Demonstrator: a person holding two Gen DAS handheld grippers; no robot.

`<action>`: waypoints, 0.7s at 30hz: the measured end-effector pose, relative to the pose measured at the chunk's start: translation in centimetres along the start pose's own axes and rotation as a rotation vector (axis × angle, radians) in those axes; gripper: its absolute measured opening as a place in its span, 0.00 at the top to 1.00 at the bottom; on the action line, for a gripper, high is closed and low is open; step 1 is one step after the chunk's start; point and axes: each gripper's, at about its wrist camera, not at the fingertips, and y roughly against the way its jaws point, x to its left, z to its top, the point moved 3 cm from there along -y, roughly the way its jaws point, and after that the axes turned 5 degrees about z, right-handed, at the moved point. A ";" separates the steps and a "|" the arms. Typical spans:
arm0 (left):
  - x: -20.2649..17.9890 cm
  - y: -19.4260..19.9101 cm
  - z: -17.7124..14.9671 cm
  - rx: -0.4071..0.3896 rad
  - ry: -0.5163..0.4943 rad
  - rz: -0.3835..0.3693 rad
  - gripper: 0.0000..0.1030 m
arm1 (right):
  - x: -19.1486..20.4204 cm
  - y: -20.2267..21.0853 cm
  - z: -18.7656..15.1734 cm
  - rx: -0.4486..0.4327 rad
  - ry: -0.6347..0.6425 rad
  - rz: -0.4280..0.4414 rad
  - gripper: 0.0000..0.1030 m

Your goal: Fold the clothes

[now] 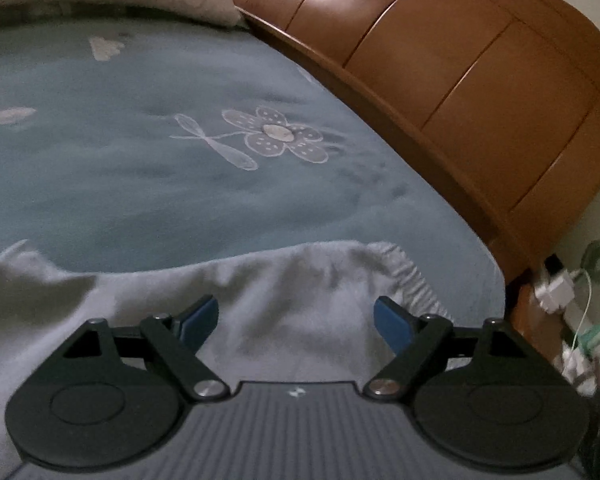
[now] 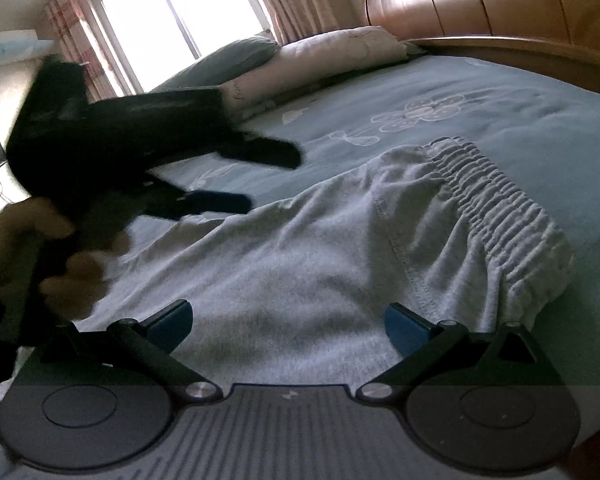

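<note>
Blue flowered bedspread [image 2: 480, 92] — grey trousers [image 2: 340, 248], wooden headboard [image 1: 460, 80]

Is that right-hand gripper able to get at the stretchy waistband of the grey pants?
Probably yes. The right gripper hangs open over the grey pants, and the waistband lies uncovered just ahead to its right; the left gripper is off on the other side.

The grey trousers [image 2: 340, 248] run off under both cameras' lower edges, the left gripper [image 2: 260, 178] and hand [image 2: 60, 256] are motion-blurred, and clutter [image 1: 572, 320] beyond the bed's corner is unreadable.
</note>
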 end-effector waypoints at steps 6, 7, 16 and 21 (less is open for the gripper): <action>1.4 4.6 -4.3 -0.043 -0.062 0.124 0.18 | 0.0 0.1 -0.1 -0.002 -0.008 -0.004 0.00; 1.6 5.4 -5.2 -0.049 -0.073 0.147 0.18 | 0.0 0.1 -0.1 -0.002 -0.009 -0.006 0.00; 4.0 8.1 -13.0 -0.026 -0.041 0.276 0.17 | 0.1 -0.1 -0.2 0.003 -0.006 -0.024 0.00; 3.4 9.2 -15.1 -0.058 -0.018 0.296 0.10 | 0.3 -0.2 -0.3 0.011 0.002 -0.033 0.00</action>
